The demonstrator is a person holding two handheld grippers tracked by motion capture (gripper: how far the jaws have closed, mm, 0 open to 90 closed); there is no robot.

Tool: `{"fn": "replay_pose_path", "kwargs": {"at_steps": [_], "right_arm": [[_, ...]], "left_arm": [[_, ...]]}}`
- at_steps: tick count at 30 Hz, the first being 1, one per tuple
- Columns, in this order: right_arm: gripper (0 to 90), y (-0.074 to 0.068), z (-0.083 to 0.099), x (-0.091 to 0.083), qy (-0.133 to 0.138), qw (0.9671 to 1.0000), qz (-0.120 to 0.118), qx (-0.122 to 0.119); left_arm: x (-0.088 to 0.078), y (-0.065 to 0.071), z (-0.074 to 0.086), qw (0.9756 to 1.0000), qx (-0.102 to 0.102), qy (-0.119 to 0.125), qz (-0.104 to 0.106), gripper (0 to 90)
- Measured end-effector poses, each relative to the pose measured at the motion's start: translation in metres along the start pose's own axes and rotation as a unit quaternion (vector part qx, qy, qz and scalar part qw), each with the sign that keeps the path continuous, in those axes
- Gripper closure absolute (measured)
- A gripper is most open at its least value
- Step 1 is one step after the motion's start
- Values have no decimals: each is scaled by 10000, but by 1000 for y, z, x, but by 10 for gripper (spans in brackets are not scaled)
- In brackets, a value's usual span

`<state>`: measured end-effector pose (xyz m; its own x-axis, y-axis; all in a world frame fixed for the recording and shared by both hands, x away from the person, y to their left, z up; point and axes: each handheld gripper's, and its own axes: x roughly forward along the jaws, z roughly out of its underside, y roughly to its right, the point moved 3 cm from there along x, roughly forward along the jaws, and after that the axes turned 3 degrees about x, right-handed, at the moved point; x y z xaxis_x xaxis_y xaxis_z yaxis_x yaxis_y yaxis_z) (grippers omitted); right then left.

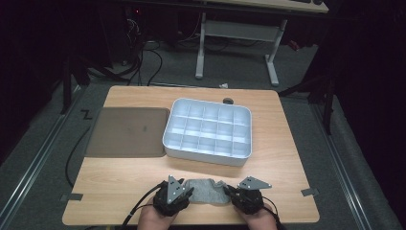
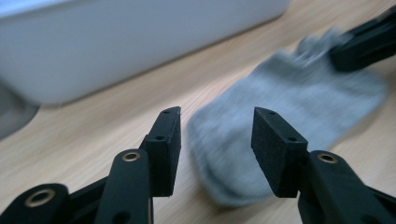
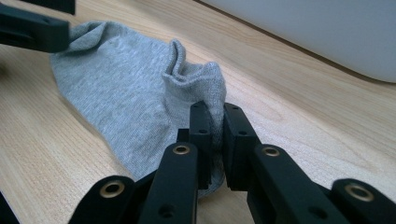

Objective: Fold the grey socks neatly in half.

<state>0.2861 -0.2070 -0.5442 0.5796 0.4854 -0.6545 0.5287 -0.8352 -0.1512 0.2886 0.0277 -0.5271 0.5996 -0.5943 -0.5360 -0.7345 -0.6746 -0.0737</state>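
Observation:
A grey sock (image 1: pixel 207 190) lies flat on the wooden table near its front edge, between my two grippers. My left gripper (image 1: pixel 190 192) stands open at the sock's left end; in the left gripper view its jaws (image 2: pixel 215 126) straddle the tip of the sock (image 2: pixel 289 98) without pressing on it. My right gripper (image 1: pixel 228 190) is at the sock's right end. In the right gripper view its jaws (image 3: pixel 215 116) are shut on a raised fold at the edge of the sock (image 3: pixel 121 93). The left gripper's jaw (image 3: pixel 32 32) shows at the far end.
A white tray (image 1: pixel 206 158) with several compartments stands behind the sock at the table's middle; its wall (image 2: pixel 116 42) is close ahead. A flat brown mat (image 1: pixel 127 132) lies to its left. The table's front edge runs just below my hands.

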Motion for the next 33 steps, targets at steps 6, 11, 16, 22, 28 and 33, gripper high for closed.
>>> {"fn": "replay_pose_path", "kwargs": {"at_steps": [6,11,16,22,28,33], "right_arm": [[844,-1,-1,0,30,10000,2,-31],[844,-1,-1,-2,52,10000,-10,8],[845,3,-3,-7,115,9999,-60,54],[845,4,-7,-15,241,9995,-151,129],[842,-2,-13,-26,372,9989,-244,117],[842,1,-11,-24,320,9992,-212,142]], "left_arm": [[17,23,-4,9990,285,-90,319,640],[35,34,1,9977,345,-368,458,747],[41,40,0,9968,402,-477,491,822],[45,46,-4,9966,466,-506,458,834],[49,51,-9,9964,470,-540,460,808],[43,45,-14,9983,314,-270,406,794]]}}
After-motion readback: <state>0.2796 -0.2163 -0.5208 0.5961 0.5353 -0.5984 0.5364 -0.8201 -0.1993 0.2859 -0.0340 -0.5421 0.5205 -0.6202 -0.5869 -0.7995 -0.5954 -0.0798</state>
